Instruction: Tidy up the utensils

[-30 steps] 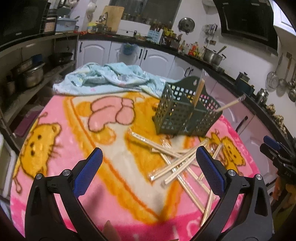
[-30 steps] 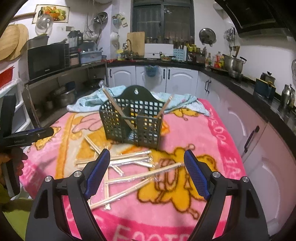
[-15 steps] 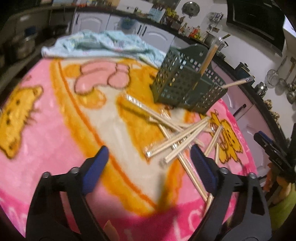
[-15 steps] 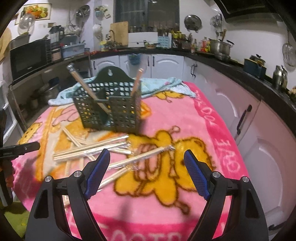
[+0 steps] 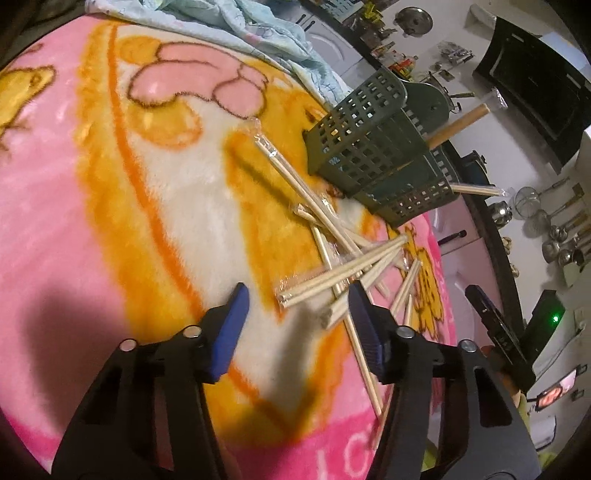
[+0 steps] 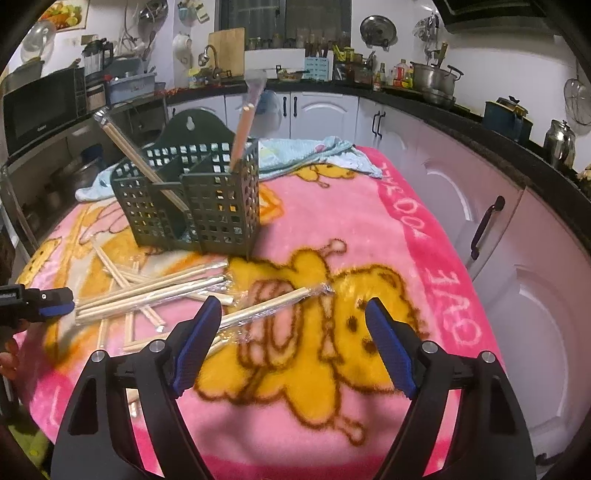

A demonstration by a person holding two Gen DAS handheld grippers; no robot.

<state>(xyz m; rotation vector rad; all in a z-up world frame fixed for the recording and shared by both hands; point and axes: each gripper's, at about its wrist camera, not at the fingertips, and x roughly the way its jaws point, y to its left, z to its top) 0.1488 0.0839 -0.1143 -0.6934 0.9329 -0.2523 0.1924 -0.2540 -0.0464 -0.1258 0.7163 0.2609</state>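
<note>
Scene: kitchen table covered by a pink and orange cartoon blanket (image 6: pixel 332 221), light blue towel (image 5: pixel 258 33) bunched at its far end.
Caddy: dark green perforated utensil holder (image 6: pixel 207 206) standing upright on the blanket, split into compartments, rounded back plate with a hanging hole.
In caddy: one wrapped pair of chopsticks (image 6: pixel 147 166) leaning left out of a left compartment; another wrapped pair (image 6: pixel 243 125) standing almost upright in the right rear compartment.
Loose utensils: pile of plastic-wrapped wooden chopsticks (image 5: pixel 332 273) lying crossed over one another on the blanket, just in front of the caddy.
Separate pair: one wrapped pair (image 6: pixel 266 310) lying apart from the pile toward the right, its near end passing behind the right gripper's left finger.
Left gripper (image 5: pixel 297 321): tilted down at the near ends of the pile, jaws closing, blue pads (image 5: pixel 229 325) not pressing on anything; ends of two or three wrapped pairs lying between the fingertips, untouched as far as visible.
Right gripper (image 6: pixel 291 347): spread wide and empty, hovering over the blanket's yellow cartoon figure, gripping nothing.
Surroundings: white cabinets (image 6: pixel 325 114), dark countertop with pots and bottles, microwave (image 6: pixel 37 107) at left.
</note>
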